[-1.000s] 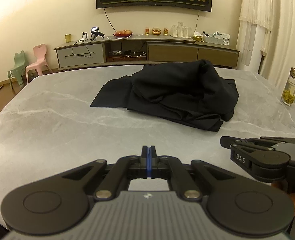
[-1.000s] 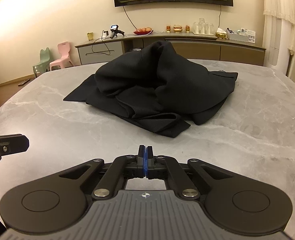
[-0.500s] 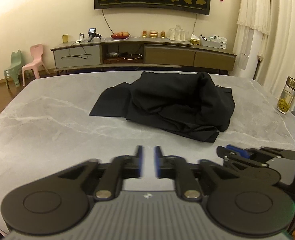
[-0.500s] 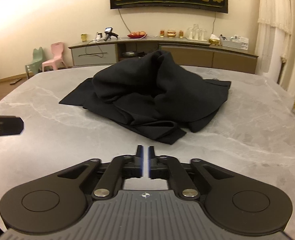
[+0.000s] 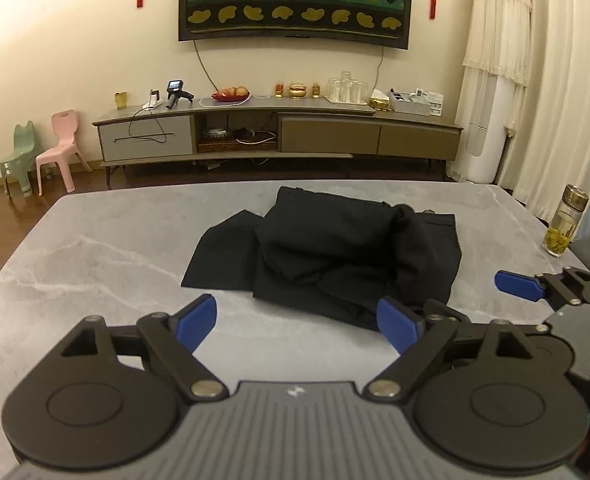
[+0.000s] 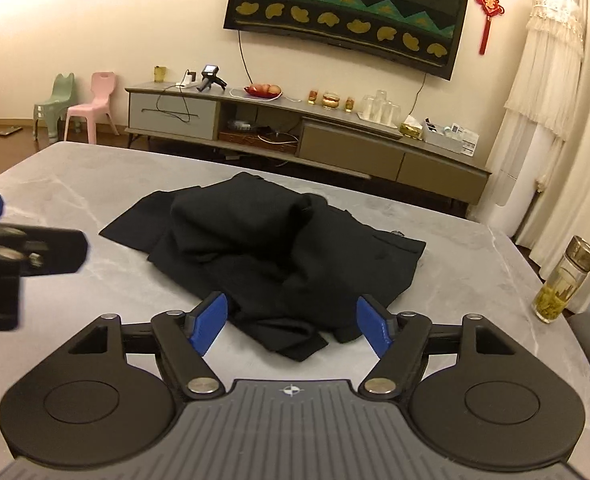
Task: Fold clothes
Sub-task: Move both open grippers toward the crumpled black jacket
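A crumpled black garment (image 5: pixel 335 256) lies bunched in the middle of the grey marble table (image 5: pixel 95 264); a flat part sticks out to its left. In the right wrist view the same garment (image 6: pixel 279 252) shows a waistband with a button at its right. My left gripper (image 5: pixel 297 320) hovers open above the table, short of the garment's near edge, nothing between its blue pads. My right gripper (image 6: pixel 291 324) is open too, just in front of the garment's near folds. The right gripper's blue fingertip (image 5: pixel 519 286) shows at the right of the left wrist view.
A glass bottle with yellow-green contents (image 5: pixel 563 226) stands near the table's right edge, also seen as the bottle (image 6: pixel 561 280) in the right wrist view. Beyond the table are a long low cabinet (image 5: pixel 279 132), two small plastic chairs (image 5: pixel 43 156) and white curtains (image 5: pixel 535 80).
Both grippers went from shut to wide open. Both have risen and drawn back, so the garment looks smaller and farther away.
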The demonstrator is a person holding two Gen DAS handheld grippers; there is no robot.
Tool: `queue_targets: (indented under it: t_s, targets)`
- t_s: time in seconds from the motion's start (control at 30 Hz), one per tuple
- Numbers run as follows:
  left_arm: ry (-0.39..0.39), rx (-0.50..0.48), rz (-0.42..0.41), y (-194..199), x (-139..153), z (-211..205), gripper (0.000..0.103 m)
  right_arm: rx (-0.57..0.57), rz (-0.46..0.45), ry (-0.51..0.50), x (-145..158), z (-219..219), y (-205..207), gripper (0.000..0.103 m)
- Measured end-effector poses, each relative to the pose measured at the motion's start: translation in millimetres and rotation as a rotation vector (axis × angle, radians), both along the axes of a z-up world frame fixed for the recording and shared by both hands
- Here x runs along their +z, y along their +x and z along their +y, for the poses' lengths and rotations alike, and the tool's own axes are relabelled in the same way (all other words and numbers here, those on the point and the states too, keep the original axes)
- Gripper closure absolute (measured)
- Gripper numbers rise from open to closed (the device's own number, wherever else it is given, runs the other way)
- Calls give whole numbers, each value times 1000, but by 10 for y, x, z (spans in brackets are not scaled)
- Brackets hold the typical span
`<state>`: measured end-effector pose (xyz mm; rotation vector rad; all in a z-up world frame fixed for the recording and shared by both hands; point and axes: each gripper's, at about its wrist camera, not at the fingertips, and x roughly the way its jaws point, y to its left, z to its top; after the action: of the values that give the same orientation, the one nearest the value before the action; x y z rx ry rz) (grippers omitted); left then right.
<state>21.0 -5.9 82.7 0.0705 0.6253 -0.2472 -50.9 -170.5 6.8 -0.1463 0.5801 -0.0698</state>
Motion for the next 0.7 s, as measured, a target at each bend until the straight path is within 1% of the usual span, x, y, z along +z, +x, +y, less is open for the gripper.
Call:
queue_targets:
  t_s: [0.1,0.17,0.2,0.3,0.4,0.47,0.53,0.63,0.7]
  targets:
    - [9,-9,-4,44,137,-15,11,-3,22,3,63,-25,86,29]
    - [15,-16,-7,73,228,-25,10,1,32,17,104,-42,152,27]
    - [25,-19,-17,95,288,-48,7,2,37,22,125,-47,189,25]
    - [45,-26,-28,220,412,-128,6,13,55,12,188,-40,328,20]
    - [60,-25,-36,384,393,-234,6,24,62,-27,232,-72,515,19]
    - [50,-22,-20,528,296,-285,6,28,62,-54,252,-103,646,18]
    - [34,-18,5,681,163,-318,6,23,67,-56,198,-169,781,17]
    - [37,-12,56,970,-140,-345,6,0,75,-2,-36,-317,908,16]
    - [40,-13,99,1144,-381,-328,6,-16,110,39,-270,-413,993,16]
